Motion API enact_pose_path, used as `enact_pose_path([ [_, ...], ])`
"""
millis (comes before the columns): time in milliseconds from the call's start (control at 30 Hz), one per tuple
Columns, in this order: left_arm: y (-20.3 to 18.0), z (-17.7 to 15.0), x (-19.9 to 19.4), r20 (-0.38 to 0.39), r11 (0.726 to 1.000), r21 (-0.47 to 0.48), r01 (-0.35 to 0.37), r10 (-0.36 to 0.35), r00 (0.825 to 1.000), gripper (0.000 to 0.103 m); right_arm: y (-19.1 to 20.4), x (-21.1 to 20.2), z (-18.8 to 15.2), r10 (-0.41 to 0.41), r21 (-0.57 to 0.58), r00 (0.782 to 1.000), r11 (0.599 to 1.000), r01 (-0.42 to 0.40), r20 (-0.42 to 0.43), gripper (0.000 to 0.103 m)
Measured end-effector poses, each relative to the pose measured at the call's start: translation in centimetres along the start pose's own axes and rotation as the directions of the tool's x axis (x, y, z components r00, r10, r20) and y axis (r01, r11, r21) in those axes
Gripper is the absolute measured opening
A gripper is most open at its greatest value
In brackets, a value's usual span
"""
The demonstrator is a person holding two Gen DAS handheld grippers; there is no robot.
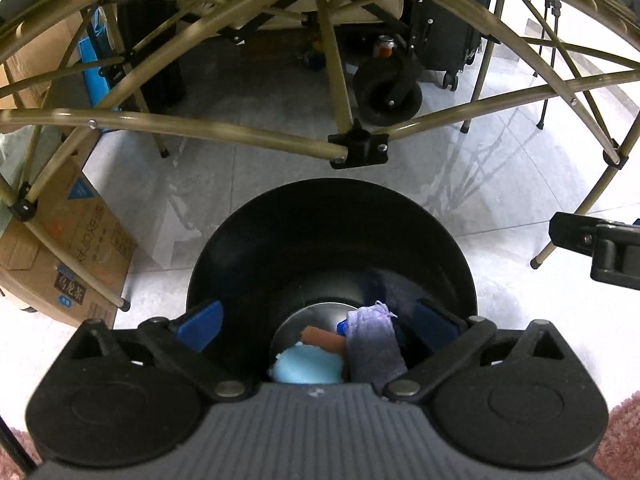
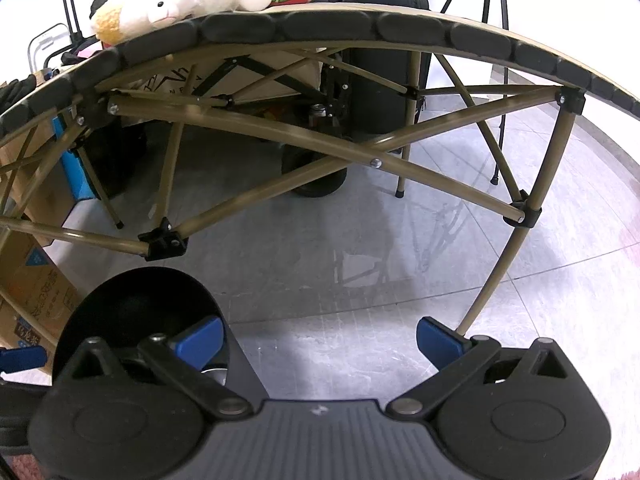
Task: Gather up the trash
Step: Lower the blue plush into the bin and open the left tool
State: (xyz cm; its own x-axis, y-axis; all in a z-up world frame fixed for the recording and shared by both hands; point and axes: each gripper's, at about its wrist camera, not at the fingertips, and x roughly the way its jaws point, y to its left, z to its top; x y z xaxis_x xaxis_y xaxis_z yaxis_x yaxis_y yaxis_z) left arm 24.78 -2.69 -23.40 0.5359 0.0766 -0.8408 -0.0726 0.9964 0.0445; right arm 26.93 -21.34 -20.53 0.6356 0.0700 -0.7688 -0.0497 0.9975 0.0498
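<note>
My left gripper (image 1: 318,326) hangs over the black bin (image 1: 256,236), a round, smooth, glossy tub with a shiny metal disc at the bottom. Its jaws stand wide apart, blue pads (image 1: 202,322) at either side of the bin's mouth, with nothing between them.

The trash lies at the bottom of the bin. I count three clear pieces: a lilac mesh pouch (image 1: 374,346) with a frayed drawstring, soft and woven; a small brown block (image 1: 324,338), matte; and a pale blue crumpled wad (image 1: 306,368), papery. A bit of bright blue shows just behind the pouch, too small to tell.

My right gripper (image 2: 320,340) is also spread open and empty, over bare floor just right of the bin (image 2: 132,300); its left pad overlaps the bin's rim in view.

The floor (image 1: 500,152) is pale grey glossy tile that mirrors the frame above. That frame is a folding table (image 2: 280,140) of thin olive metal tubes crossed in X braces, joined by black plastic knuckles, with a ribbed black edge. It stands just beyond the bin.

On the table's far left sits one white and yellow plush toy (image 2: 176,0). Left of the bin stands a cardboard box (image 1: 76,264) with printed labels. Farther back I see a black rubber wheel (image 1: 388,92), a dark suitcase (image 1: 448,36), and tripod legs (image 2: 496,80) at right.
</note>
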Motion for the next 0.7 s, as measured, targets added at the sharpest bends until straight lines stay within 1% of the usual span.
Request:
enact_pose_path([
  [467, 0.22, -0.04, -0.04, -0.005, 1.000, -0.015, 0.003, -0.003, 1.000, 0.103, 0.21, -0.06, -0.02, 0.004, -0.003, 1.000, 1.000, -0.004, 0.001, 0.103],
  [600, 0.38, 0.02, -0.31, 0.004, 1.000, -0.024, 0.002, -0.002, 1.000, 0.103, 0.27, -0.22, -0.01, 0.007, -0.001, 1.000, 1.000, -0.007, 0.007, 0.103],
  [700, 0.58, 0.08, -0.61, 0.018, 0.999, -0.033, -0.010, 0.011, 1.000, 0.103, 0.27, -0.37, 0.06, 0.011, 0.000, 1.000, 1.000, -0.011, 0.014, 0.103],
])
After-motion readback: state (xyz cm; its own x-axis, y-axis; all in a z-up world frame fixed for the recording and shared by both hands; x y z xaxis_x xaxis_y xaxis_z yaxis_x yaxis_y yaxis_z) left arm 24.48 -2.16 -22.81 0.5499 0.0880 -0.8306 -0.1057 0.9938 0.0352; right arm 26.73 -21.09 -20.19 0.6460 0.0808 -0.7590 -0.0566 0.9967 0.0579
